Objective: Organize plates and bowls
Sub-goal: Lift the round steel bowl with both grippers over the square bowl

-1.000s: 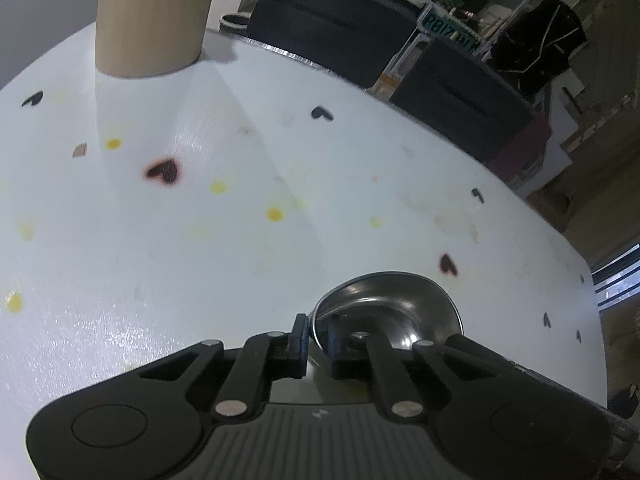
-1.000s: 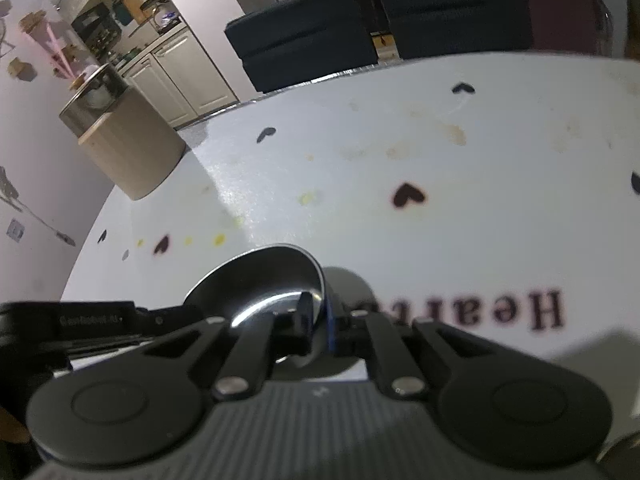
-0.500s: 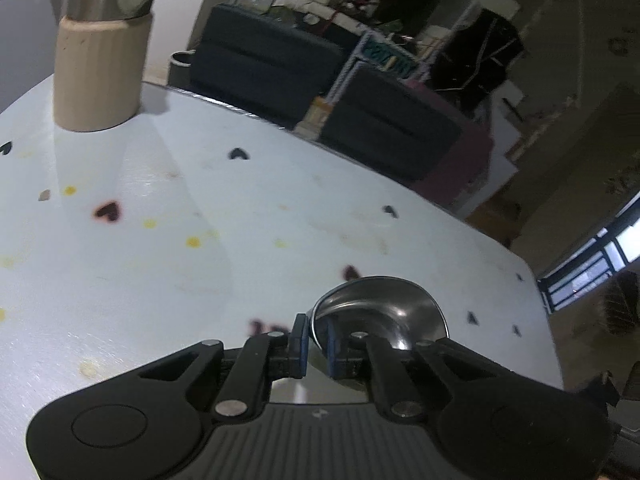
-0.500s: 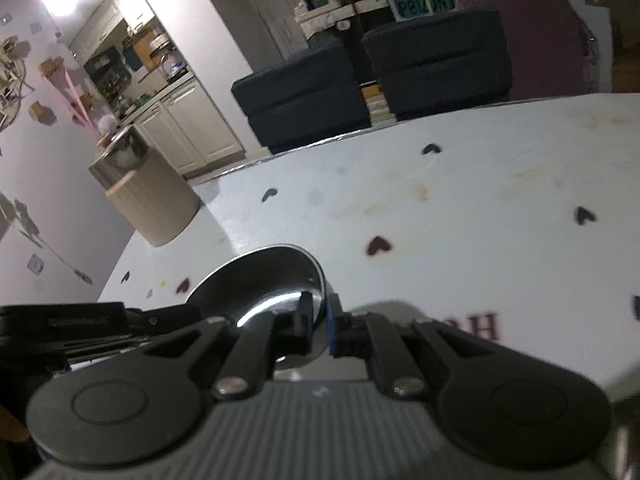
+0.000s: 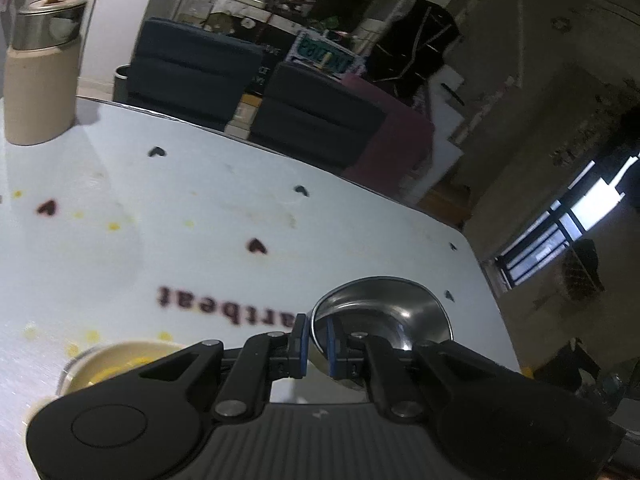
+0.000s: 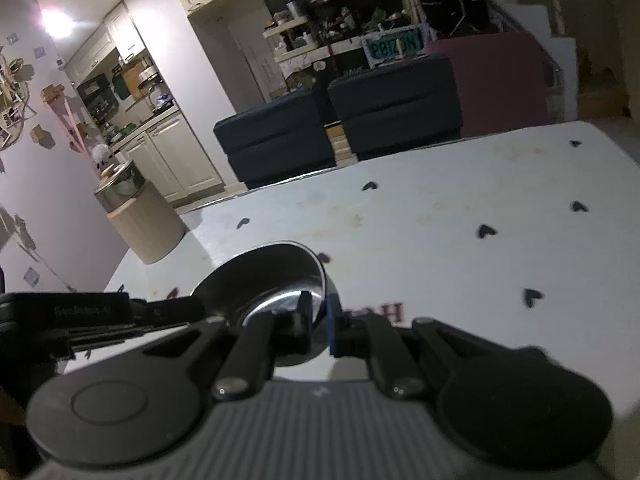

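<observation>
My left gripper [image 5: 314, 342] is shut on the near rim of a steel bowl [image 5: 396, 316] and holds it above the white table [image 5: 200, 248]. My right gripper [image 6: 318, 322] is shut on the rim of the same steel bowl [image 6: 272, 280] from the other side. The left gripper's black body [image 6: 80, 316] shows at the left of the right wrist view. A cream bowl [image 5: 120, 364] with yellow bits inside sits on the table just below and left of the left gripper.
A beige canister with a steel lid [image 5: 40, 68] stands at the table's far left corner; it also shows in the right wrist view [image 6: 138, 216]. Dark sofas [image 6: 340, 136] lie beyond the far table edge. The tablecloth has heart prints and dark lettering [image 5: 224, 308].
Both grippers have lifted and pulled back with the steel bowl held between them. The canister has receded, the lettering has come into view, and the cream bowl has appeared at the lower left.
</observation>
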`<action>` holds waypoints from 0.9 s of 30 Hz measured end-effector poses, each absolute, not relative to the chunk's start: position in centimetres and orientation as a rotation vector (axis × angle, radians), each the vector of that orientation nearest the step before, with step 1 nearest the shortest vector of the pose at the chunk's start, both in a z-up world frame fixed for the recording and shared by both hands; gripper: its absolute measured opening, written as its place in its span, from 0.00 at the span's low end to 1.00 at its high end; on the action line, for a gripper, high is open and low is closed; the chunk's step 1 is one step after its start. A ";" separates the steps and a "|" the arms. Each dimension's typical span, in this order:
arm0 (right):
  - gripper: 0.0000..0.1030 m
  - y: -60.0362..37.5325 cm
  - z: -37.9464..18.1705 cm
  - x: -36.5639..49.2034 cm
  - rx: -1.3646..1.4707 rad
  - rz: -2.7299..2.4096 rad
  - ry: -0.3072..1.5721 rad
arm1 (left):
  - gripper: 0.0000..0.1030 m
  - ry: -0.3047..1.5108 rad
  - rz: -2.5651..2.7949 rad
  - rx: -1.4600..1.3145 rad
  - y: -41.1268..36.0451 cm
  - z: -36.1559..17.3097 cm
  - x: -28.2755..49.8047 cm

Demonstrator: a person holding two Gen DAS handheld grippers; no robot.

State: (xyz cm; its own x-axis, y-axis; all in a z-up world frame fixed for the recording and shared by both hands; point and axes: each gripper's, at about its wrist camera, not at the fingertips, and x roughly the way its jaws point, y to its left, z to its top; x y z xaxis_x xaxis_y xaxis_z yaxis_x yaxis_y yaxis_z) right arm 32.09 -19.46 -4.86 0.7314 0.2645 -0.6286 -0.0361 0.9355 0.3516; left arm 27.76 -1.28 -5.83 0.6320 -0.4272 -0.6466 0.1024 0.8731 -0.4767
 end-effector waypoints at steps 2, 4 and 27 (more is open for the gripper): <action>0.08 -20.2 -4.7 31.3 0.330 0.154 0.728 | 0.09 0.840 -0.330 -0.412 -2.4 -5.9 27.5; 0.08 -21.0 -4.7 30.6 0.332 0.137 0.724 | 0.09 0.843 -0.347 -0.403 -3.5 -6.0 27.2; 0.06 -25.9 -8.5 29.5 0.311 -0.007 0.866 | 0.10 0.997 -0.477 -0.241 -13.0 -10.8 26.3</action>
State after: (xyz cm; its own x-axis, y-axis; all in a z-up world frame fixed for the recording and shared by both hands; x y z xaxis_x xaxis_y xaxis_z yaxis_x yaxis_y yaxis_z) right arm 29.47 -25.93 -8.52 0.6505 0.1192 -0.7501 0.1320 0.9548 0.2662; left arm 26.28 -12.99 -10.83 0.4514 -0.4891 -0.7463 0.2732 0.8720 -0.4062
